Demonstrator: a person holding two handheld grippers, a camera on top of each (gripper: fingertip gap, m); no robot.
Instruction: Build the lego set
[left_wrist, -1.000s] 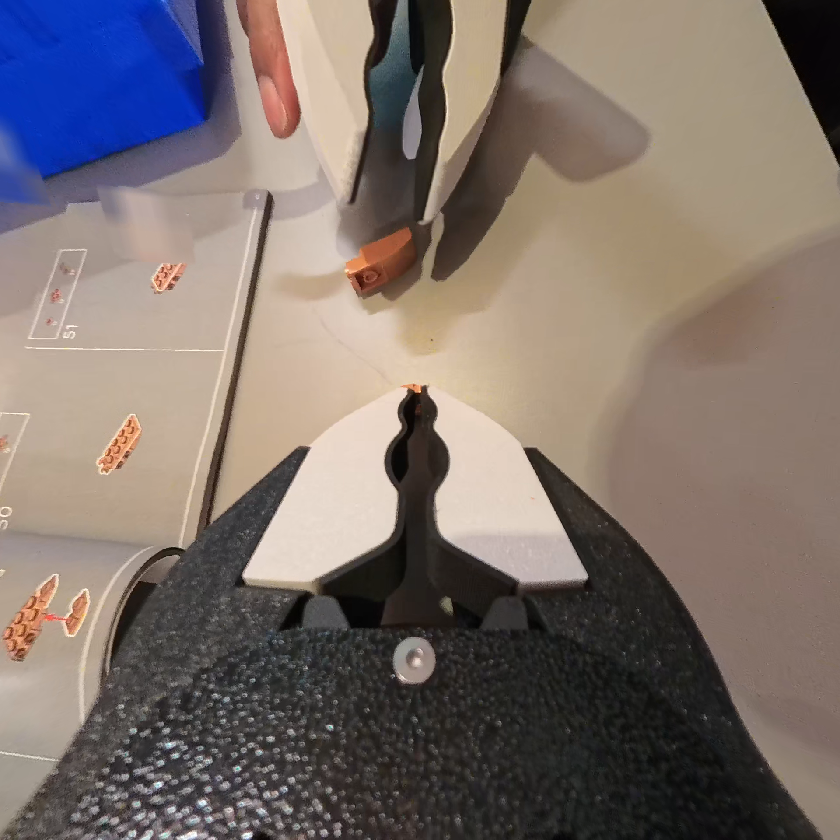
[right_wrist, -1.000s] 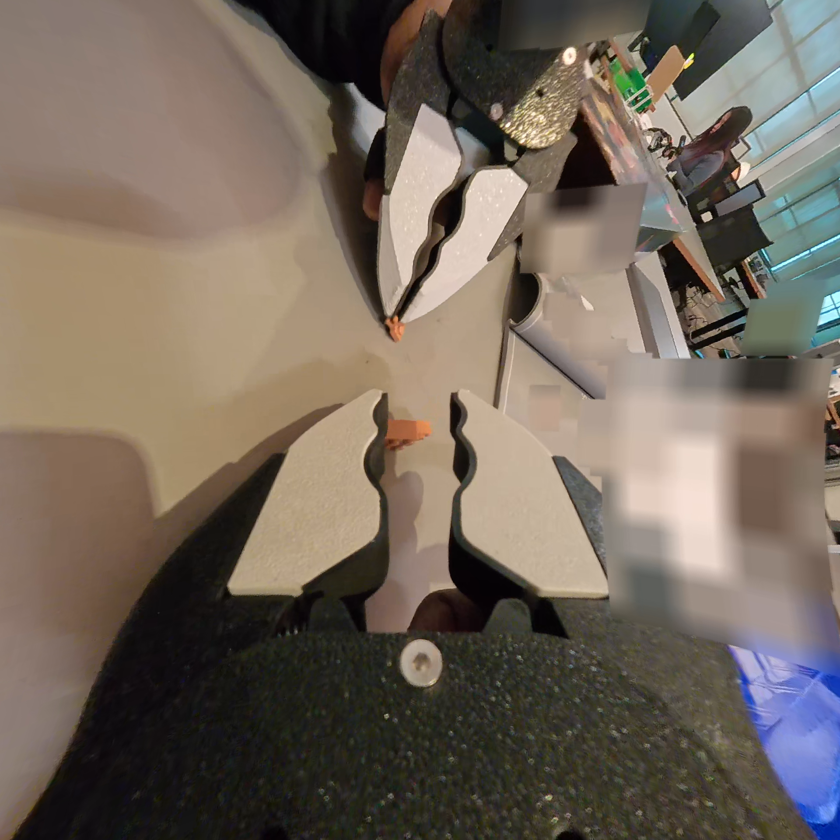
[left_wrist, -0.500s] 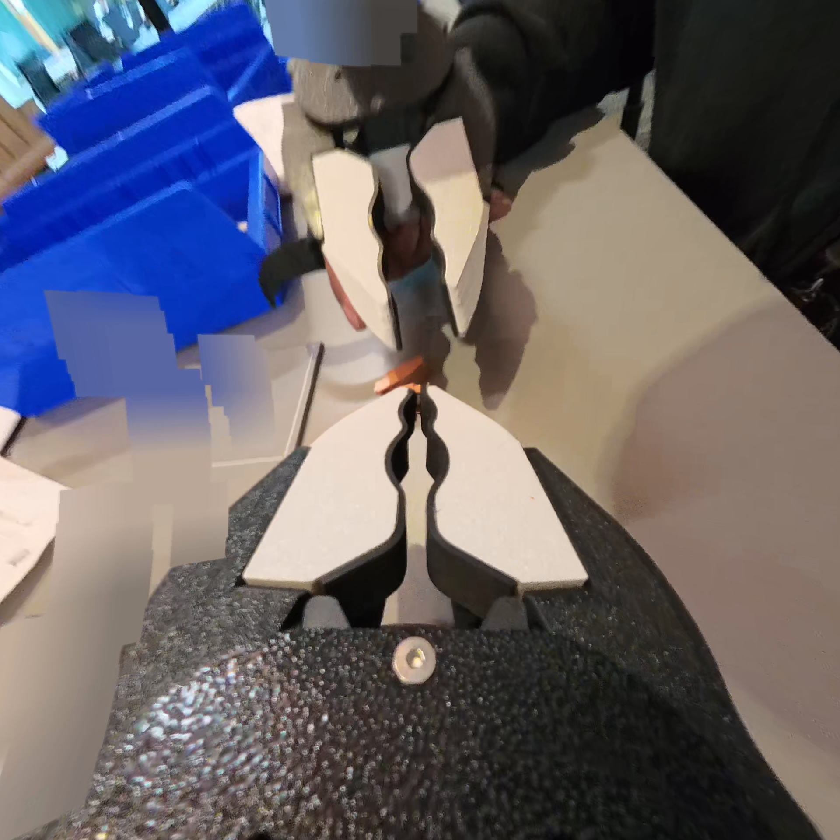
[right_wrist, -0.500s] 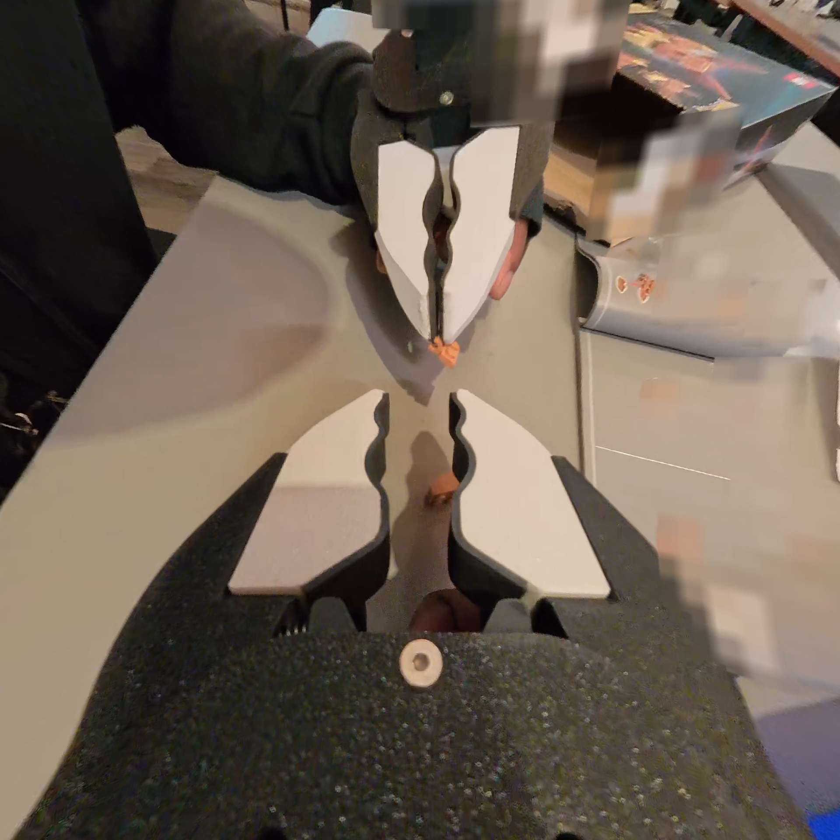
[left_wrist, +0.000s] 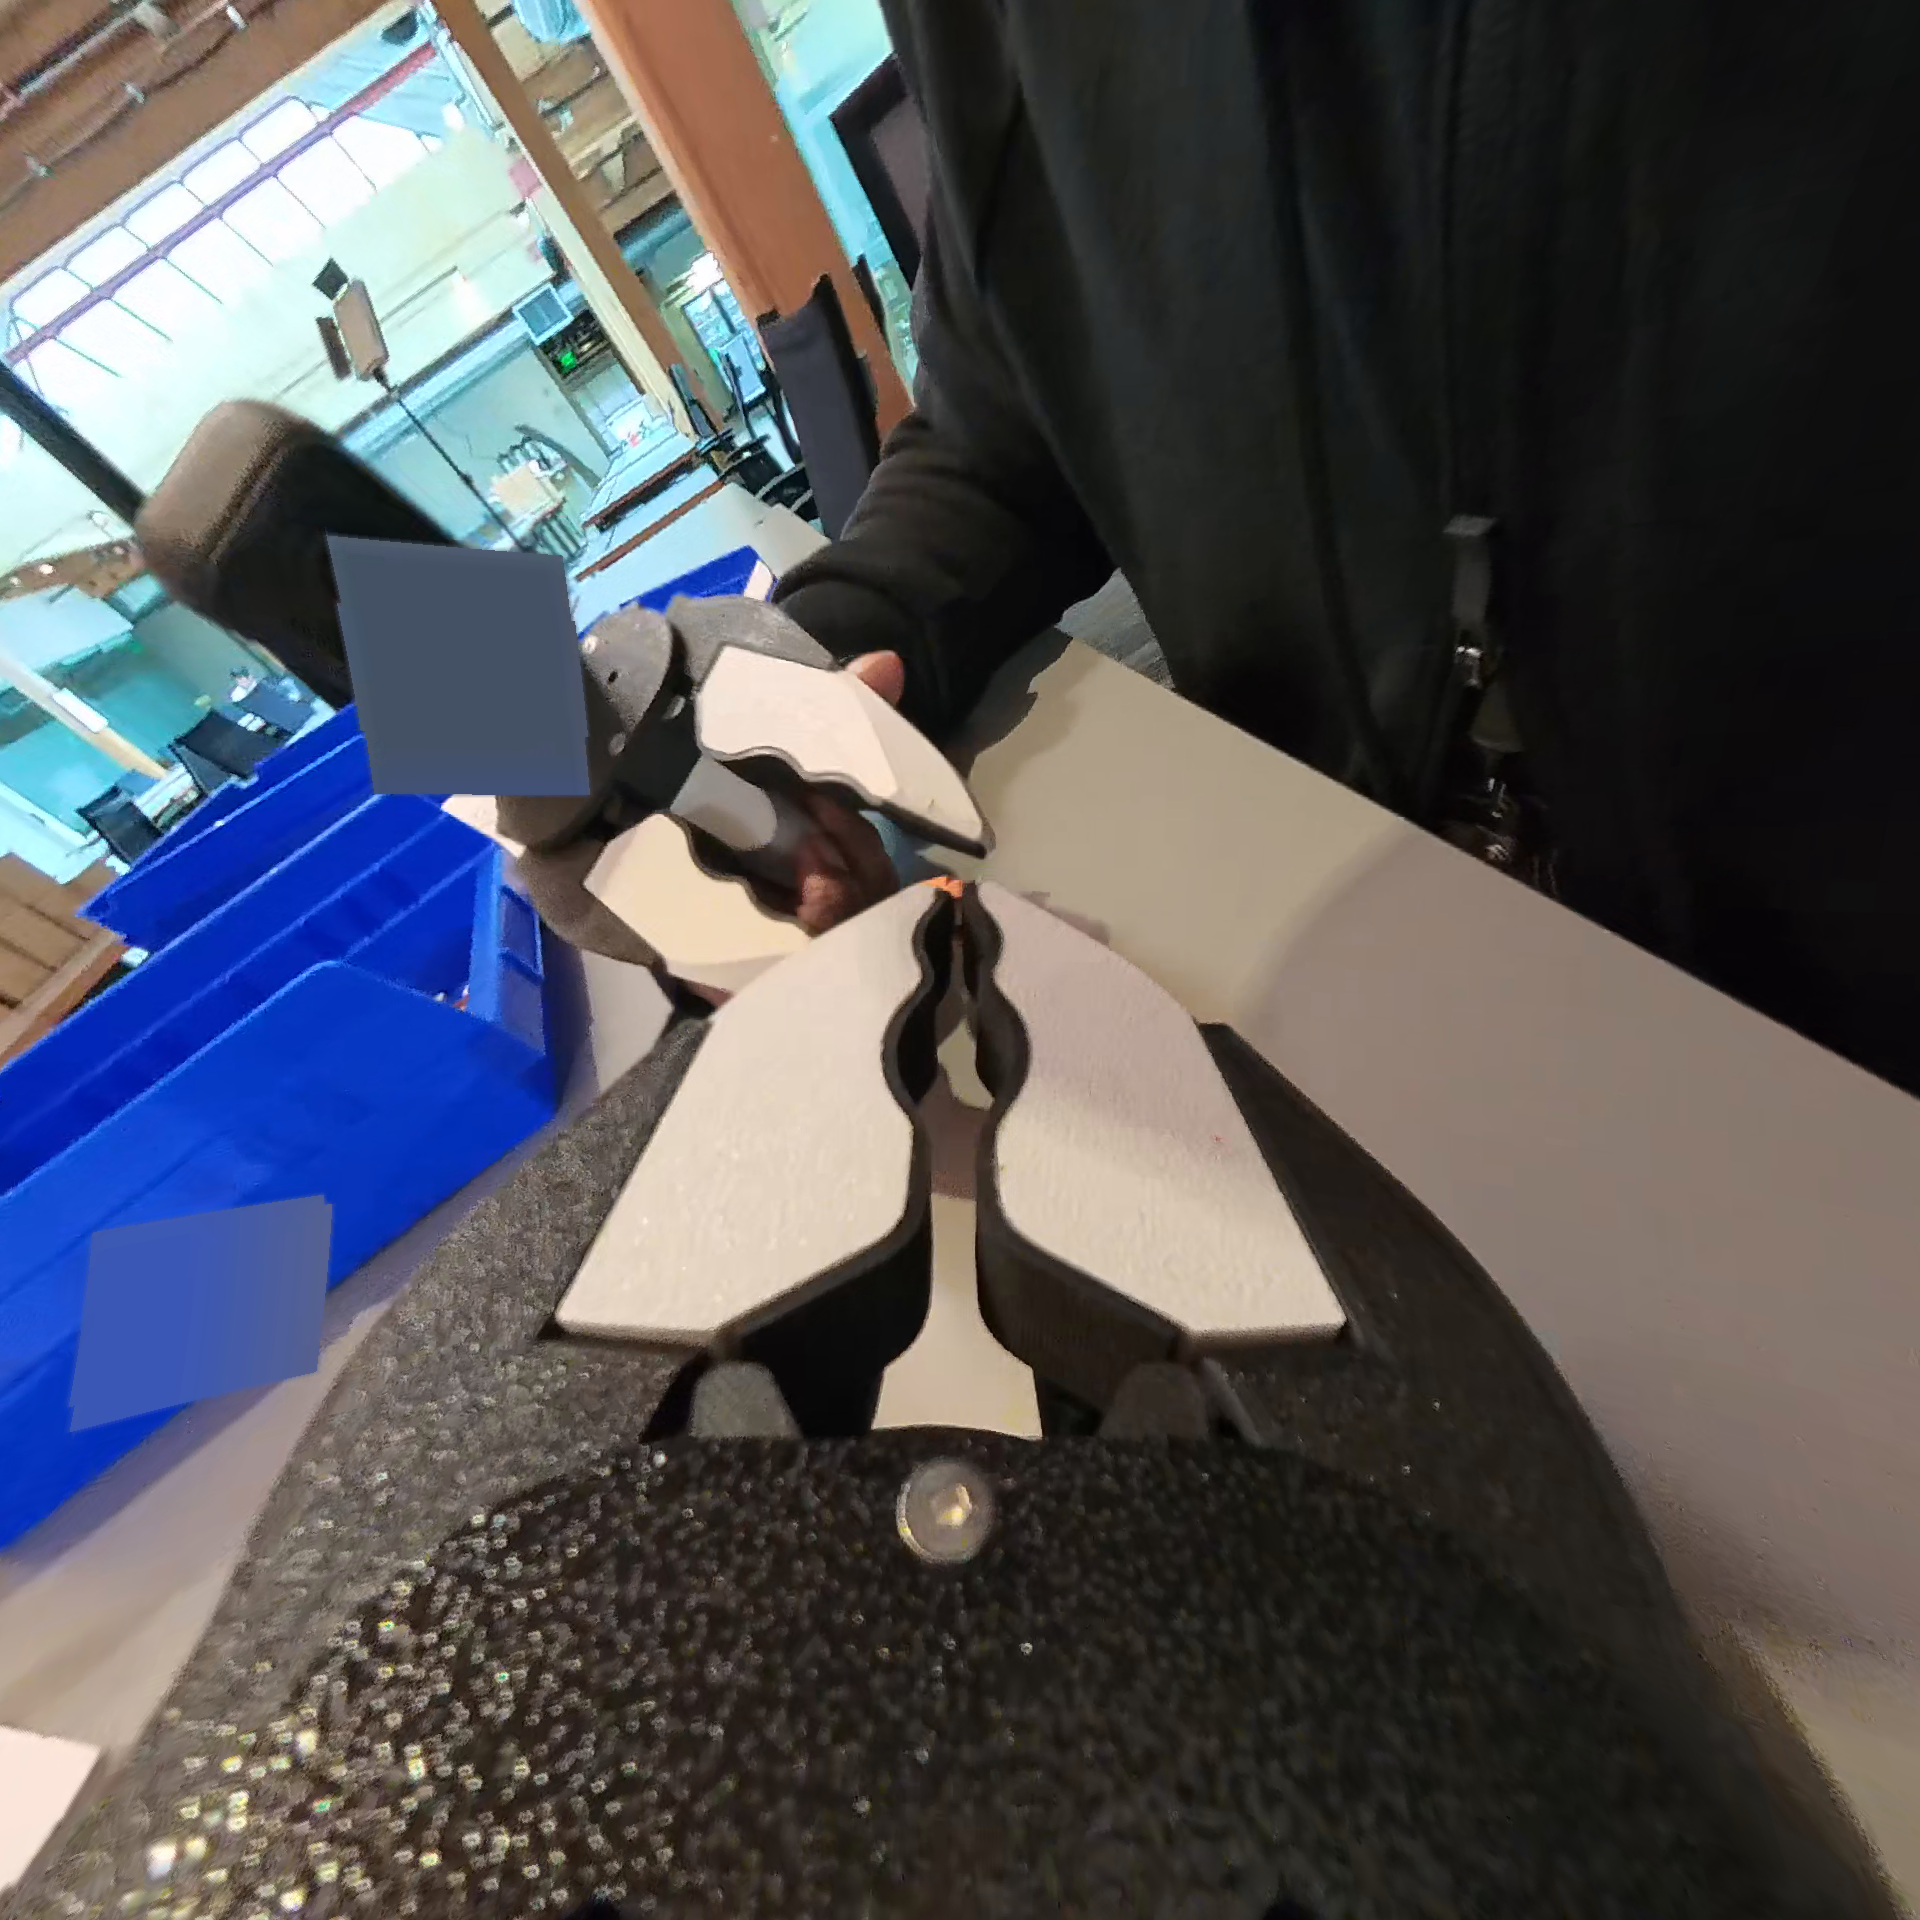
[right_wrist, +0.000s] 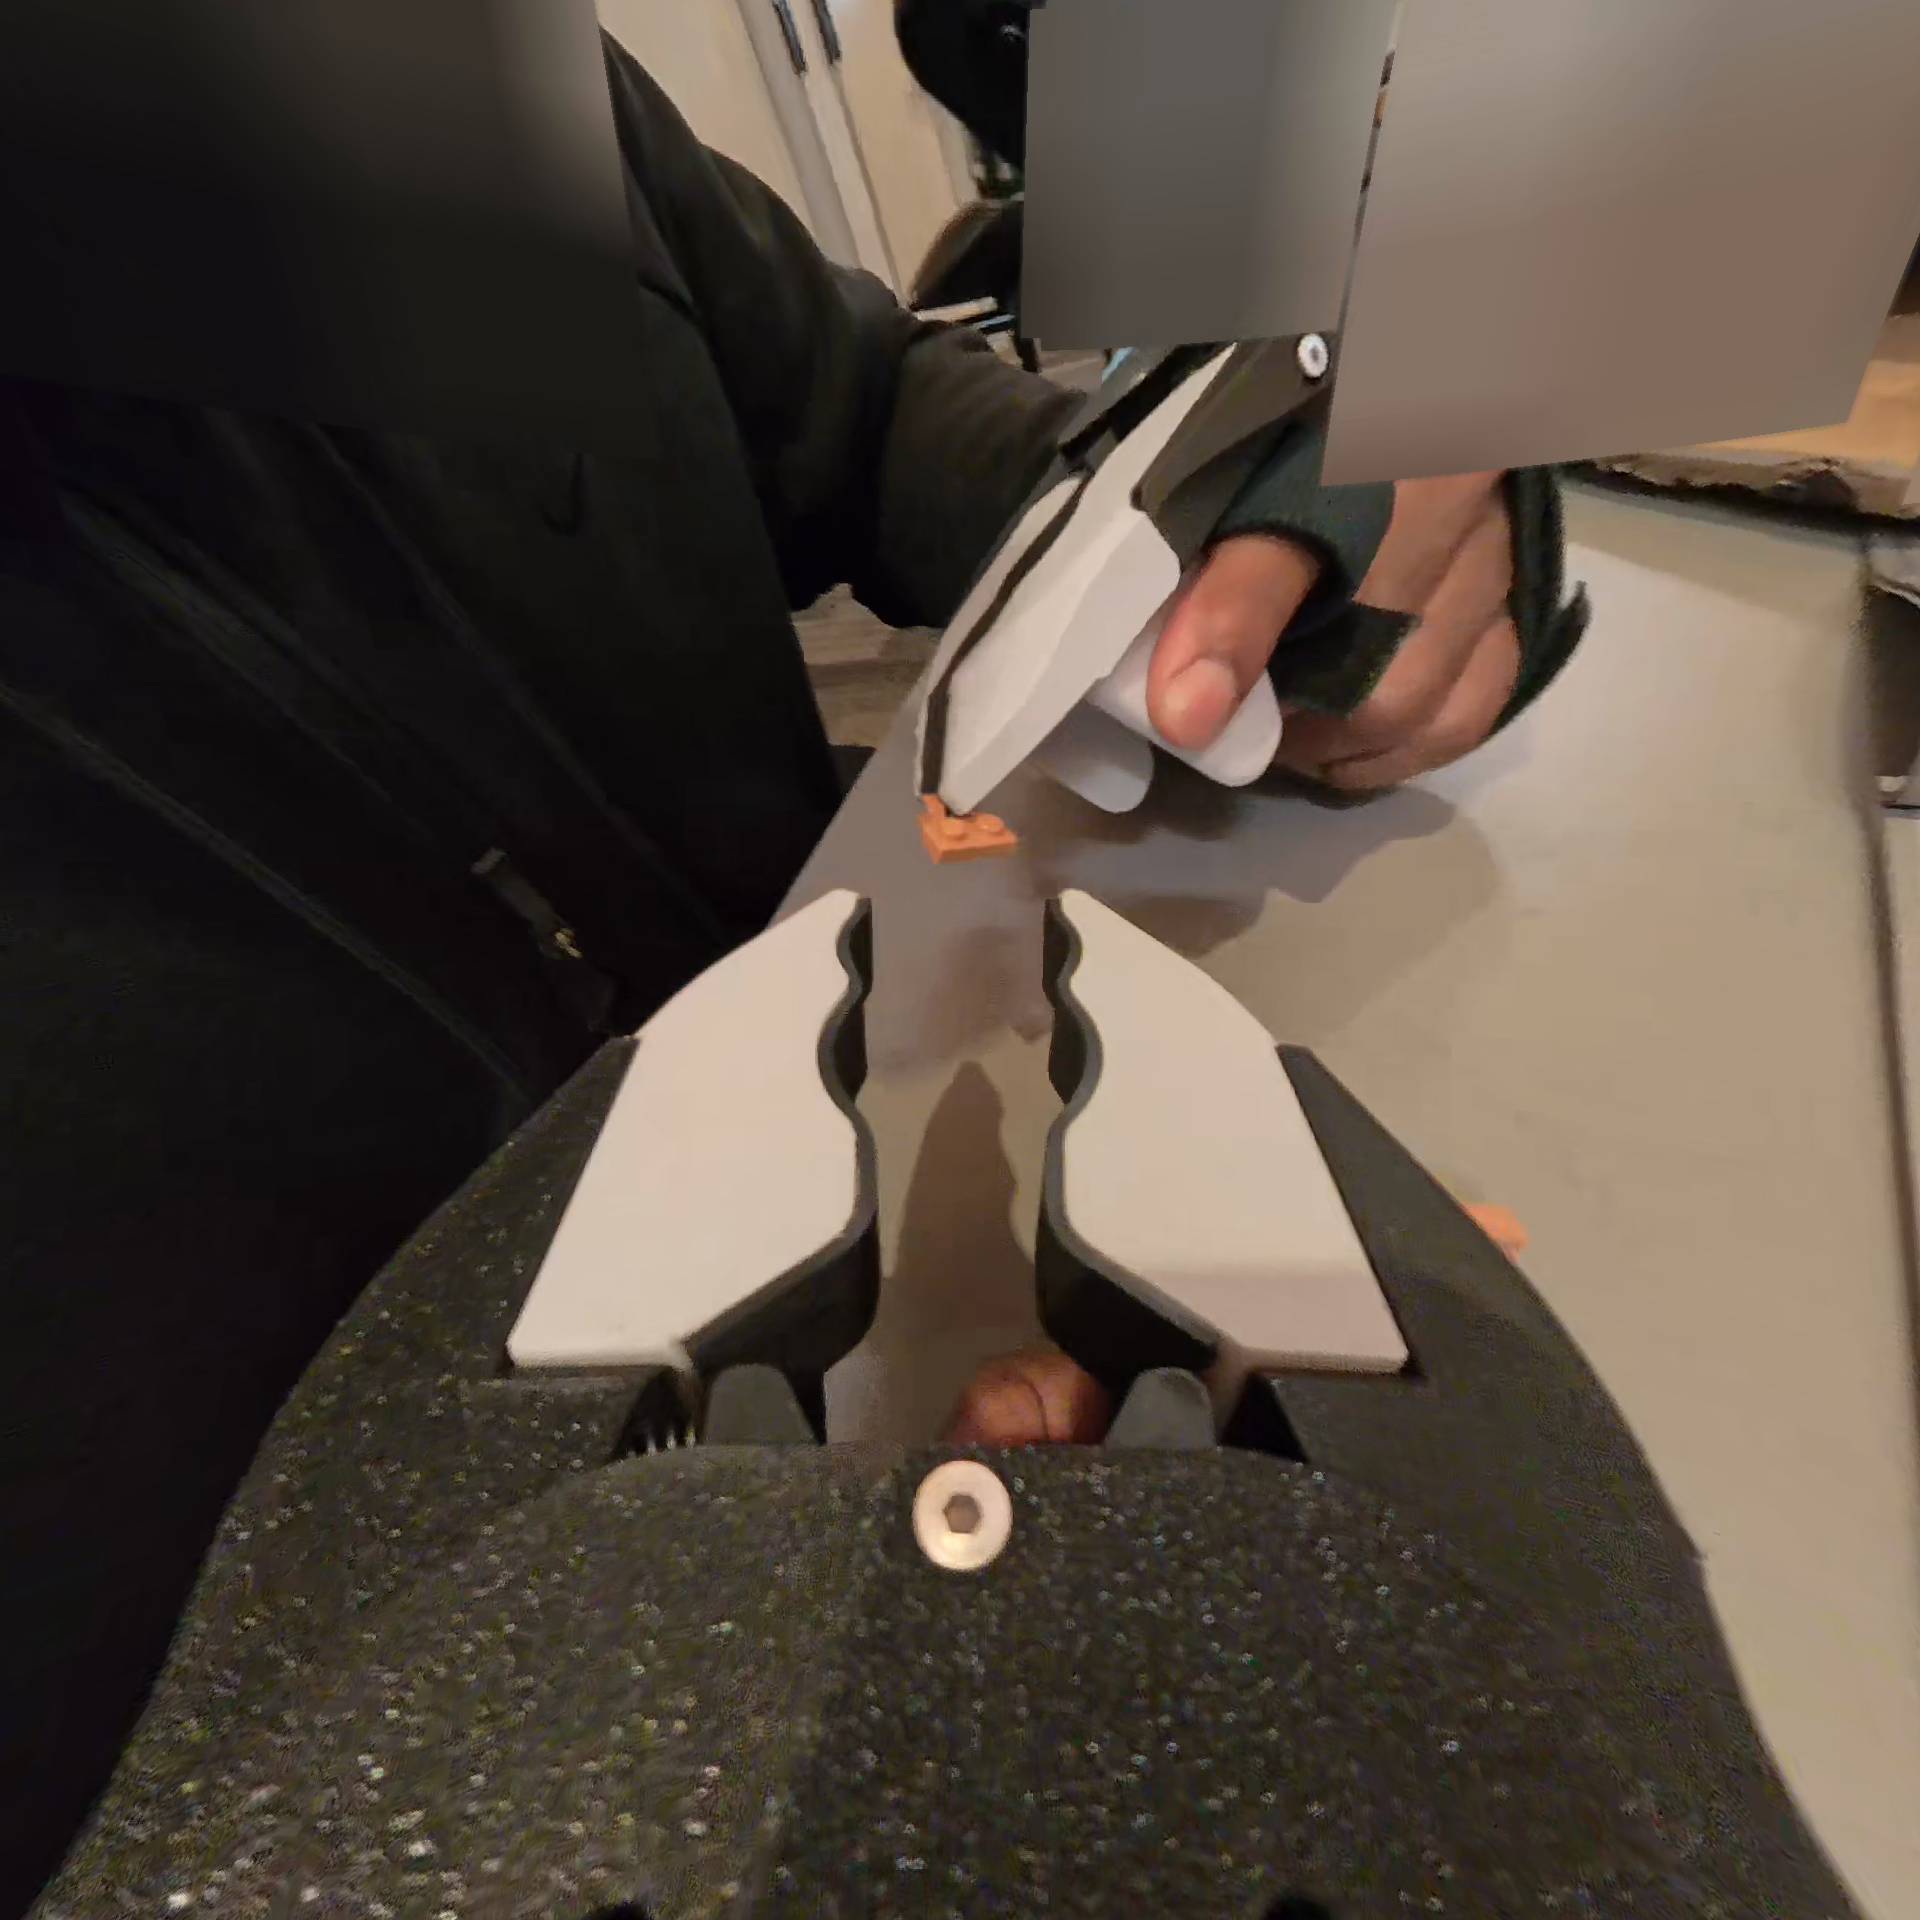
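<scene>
My left gripper is shut on a small orange studded plate, pinched at the very fingertips. In the right wrist view the left gripper holds that plate by one corner, above the table. My right gripper is open, with only the table showing between its fingers. It faces the held plate from just short of it. In the left wrist view the right gripper's fingers stand apart, just beyond my left fingertips. A second orange piece lies on the table beside the right gripper's body.
Blue bins stand at the left of the grey table. A person in dark clothing stands at the table's far edge. A hand grips the left gripper's handle. The tips of both grippers are at nearly the same place.
Both grippers rose and tilted up, now facing each other. The right jaws opened wider and left the orange piece on the table. The left gripper kept its hold on the orange plate.
</scene>
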